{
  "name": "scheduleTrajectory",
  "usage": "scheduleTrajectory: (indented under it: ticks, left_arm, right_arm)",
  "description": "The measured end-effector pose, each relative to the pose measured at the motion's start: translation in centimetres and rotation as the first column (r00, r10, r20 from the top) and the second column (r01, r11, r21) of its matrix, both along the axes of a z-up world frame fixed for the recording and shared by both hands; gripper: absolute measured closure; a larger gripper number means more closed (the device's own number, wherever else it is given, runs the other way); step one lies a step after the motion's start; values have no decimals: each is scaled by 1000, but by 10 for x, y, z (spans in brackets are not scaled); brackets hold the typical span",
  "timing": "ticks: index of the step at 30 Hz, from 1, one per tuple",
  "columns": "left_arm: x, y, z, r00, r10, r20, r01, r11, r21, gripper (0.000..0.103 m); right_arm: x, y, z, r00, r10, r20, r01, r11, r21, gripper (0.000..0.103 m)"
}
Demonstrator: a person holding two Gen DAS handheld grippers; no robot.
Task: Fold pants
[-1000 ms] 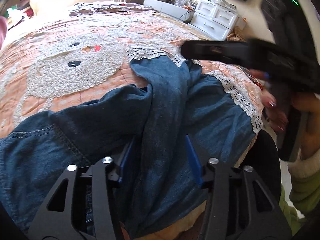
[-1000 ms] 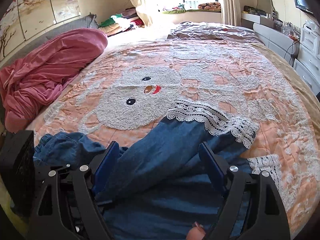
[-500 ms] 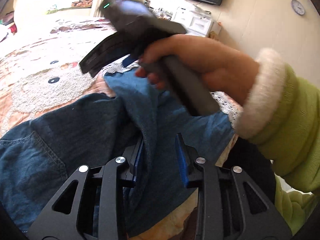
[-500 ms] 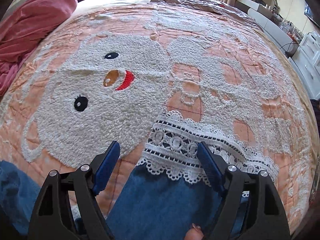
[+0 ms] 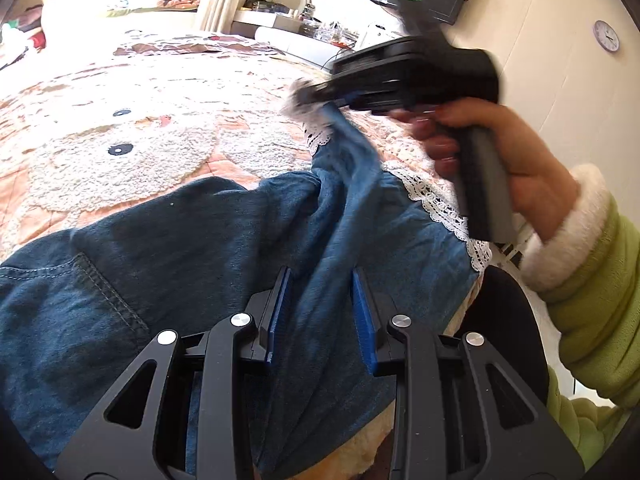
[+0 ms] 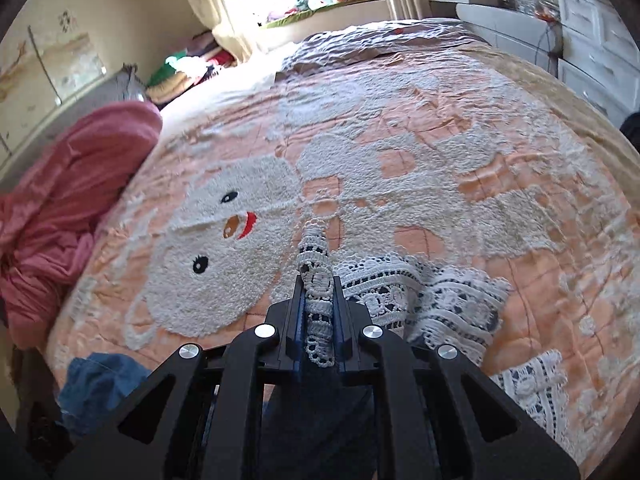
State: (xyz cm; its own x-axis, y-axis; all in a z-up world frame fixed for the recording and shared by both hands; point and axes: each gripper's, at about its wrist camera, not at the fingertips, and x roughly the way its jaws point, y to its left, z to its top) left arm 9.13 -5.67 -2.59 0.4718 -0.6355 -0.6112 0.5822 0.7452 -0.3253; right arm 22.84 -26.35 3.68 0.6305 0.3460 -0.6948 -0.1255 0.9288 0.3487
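Note:
Blue denim pants (image 5: 180, 240) with white lace hems lie on the near part of the bed. My left gripper (image 5: 320, 272) is shut on a raised fold of denim near the middle of the pants. My right gripper (image 6: 317, 280) is shut on the lace hem (image 6: 316, 248) of one leg, and the lace sticks up past its fingertips. In the left wrist view the right gripper (image 5: 308, 96) holds that hem lifted off the bed, so the leg (image 5: 352, 152) slopes up to it. The other lace hem (image 5: 436, 204) lies flat at the bed's right edge.
The bedspread (image 6: 440, 160) is peach with a white bear pattern. A pink blanket (image 6: 60, 200) is heaped along the left side of the bed. White drawers (image 6: 592, 52) stand to the right. A hand (image 5: 520, 160) in a green sleeve holds the right gripper.
The right gripper moved forward to the lace hem, shut on it and lifted it. The left jaws narrowed onto the denim fold and stayed in place.

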Motion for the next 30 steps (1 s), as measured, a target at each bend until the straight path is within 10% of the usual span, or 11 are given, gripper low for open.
scheduleTrajectory:
  ticks: [7, 10, 14, 30]
  left_arm:
    - [-7, -11, 2, 997, -43, 71, 40, 998, 37, 81]
    - [-9, -13, 3, 995, -36, 98, 29, 997, 77, 103]
    - [-17, -3, 14, 988, -47, 145, 36, 996, 76, 103]
    - [-44, 5, 17, 979, -97, 180, 75, 989, 126, 102]
  right_arm:
    - [-39, -55, 26, 992, -112, 58, 100, 980, 173, 93]
    - [-61, -71, 28, 986, -151, 71, 132, 966, 223, 93]
    - [-106, -92, 21, 977, -204, 58, 175, 929, 326, 93]
    - [-222, -120, -40, 968, -231, -97, 250, 914, 321, 93]
